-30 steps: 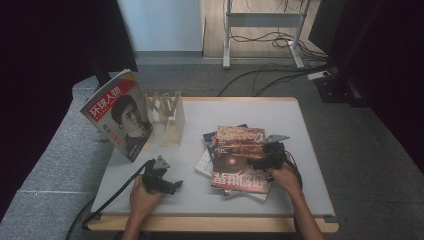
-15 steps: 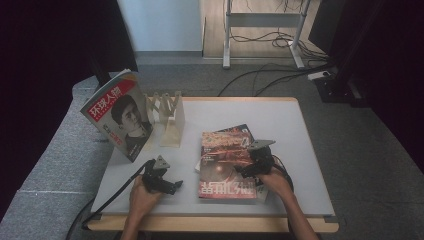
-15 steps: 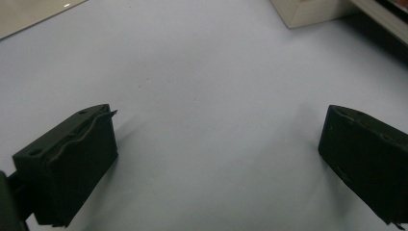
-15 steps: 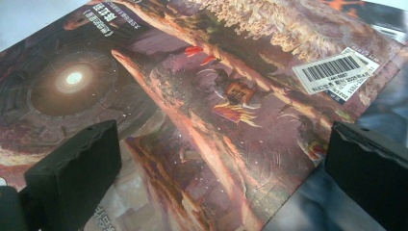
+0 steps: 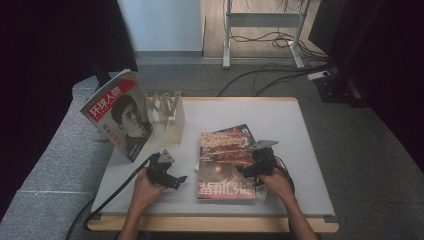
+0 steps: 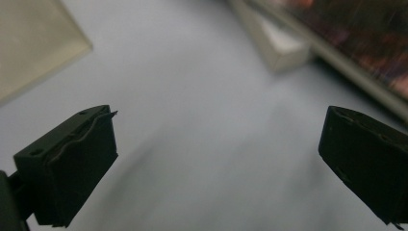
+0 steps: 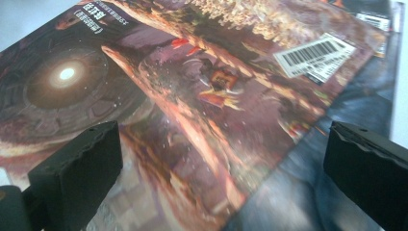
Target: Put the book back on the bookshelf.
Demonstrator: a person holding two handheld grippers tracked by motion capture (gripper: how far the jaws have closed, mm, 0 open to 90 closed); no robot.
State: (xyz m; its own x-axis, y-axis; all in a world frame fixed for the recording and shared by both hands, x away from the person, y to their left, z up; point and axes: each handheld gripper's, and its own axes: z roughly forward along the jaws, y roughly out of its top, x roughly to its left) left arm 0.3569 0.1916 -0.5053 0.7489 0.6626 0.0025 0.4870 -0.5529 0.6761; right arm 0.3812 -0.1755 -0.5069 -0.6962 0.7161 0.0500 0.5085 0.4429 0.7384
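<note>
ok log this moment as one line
left gripper: open, over bare table | right gripper: open, over top magazine | stack: flat on table | rack: one magazine leaning at its left

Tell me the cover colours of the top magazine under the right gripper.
Dark reddish-brown with orange top magazine; right gripper view.

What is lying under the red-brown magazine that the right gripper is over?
Under the red-brown magazine a dark blue magazine sticks out at the far right corner, and a pale edge shows near the right gripper. Covers beneath are hidden, so the count is unclear.
</note>
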